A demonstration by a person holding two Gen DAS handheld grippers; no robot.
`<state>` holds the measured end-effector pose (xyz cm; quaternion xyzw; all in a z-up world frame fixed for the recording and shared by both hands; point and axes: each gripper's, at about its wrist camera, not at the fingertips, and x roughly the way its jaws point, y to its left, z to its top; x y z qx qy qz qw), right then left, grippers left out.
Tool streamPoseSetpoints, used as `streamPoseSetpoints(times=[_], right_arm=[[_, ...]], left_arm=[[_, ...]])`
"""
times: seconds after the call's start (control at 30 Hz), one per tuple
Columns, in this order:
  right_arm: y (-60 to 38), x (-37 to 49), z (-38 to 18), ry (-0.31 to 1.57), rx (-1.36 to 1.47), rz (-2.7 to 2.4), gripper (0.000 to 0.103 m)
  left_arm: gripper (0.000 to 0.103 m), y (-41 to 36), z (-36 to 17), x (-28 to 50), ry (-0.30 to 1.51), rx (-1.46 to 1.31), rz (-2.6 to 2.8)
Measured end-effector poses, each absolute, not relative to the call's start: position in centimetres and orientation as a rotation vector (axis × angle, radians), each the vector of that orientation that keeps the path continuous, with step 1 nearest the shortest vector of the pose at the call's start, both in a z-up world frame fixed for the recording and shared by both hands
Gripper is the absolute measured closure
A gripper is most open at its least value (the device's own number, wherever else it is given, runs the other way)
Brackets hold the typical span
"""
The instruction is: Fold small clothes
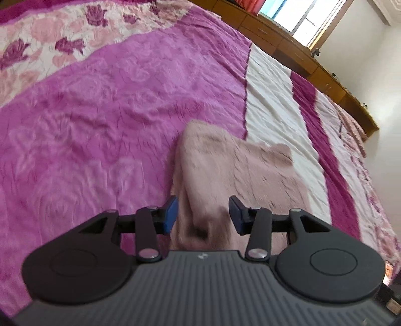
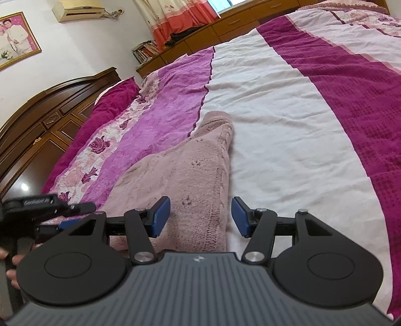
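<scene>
A dusty-pink knitted garment (image 1: 240, 170) lies on the bedspread, lumped up, with a cuffed end reaching away. In the left wrist view my left gripper (image 1: 203, 214) hovers over its near part, jaws open, and the blurred cloth passes between the blue pads (image 1: 170, 213) without being pressed. From the right wrist camera the same garment (image 2: 185, 175) stretches forward from my right gripper (image 2: 200, 218). Its jaws stand open astride the ribbed right edge, with neither pad gripping the cloth.
The bed (image 2: 288, 120) carries a spread with white, magenta and rose-print bands. A dark wooden headboard (image 2: 50, 107) is at the left, with wooden drawers (image 2: 245, 22) under the window behind. A hand (image 2: 11, 260) grips the other tool at the left edge.
</scene>
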<state>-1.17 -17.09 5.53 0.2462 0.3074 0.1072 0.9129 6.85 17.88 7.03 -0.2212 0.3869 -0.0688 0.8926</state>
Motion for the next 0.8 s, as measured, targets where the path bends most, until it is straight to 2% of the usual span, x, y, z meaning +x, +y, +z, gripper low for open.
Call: streamPoseSetpoints(times=[0.07, 0.23, 0.27, 0.3, 0.63, 0.8], right_arm=[[-17.1, -1.3, 5.7, 0.631, 0.510, 0.219, 0.041], [-17.0, -1.4, 5.7, 0.645, 0.513, 0.213, 0.041], [-17.0, -1.4, 5.6, 0.650, 0.514, 0.212, 0.041], [-16.9, -1.3, 5.5, 0.657, 0.517, 0.210, 0.041], [-15.4, -1.2, 4.8, 0.700, 0.491, 0.258, 0.041], [-15.0, -0.8, 3.9, 0.742, 0.448, 0.261, 0.041]], left_arm=[[0.051, 17.8, 6.6, 6.3, 0.827, -0.482, -0.165], [0.053, 17.0, 5.4, 6.1, 0.863, -0.477, -0.176], [0.074, 16.8, 5.2, 6.1, 0.865, -0.468, -0.174], [0.090, 16.6, 5.0, 6.2, 0.874, -0.445, -0.166], [0.089, 18.1, 3.3, 5.2, 0.902, -0.427, -0.080], [0.081, 17.6, 4.1, 5.4, 0.900, -0.397, -0.079]])
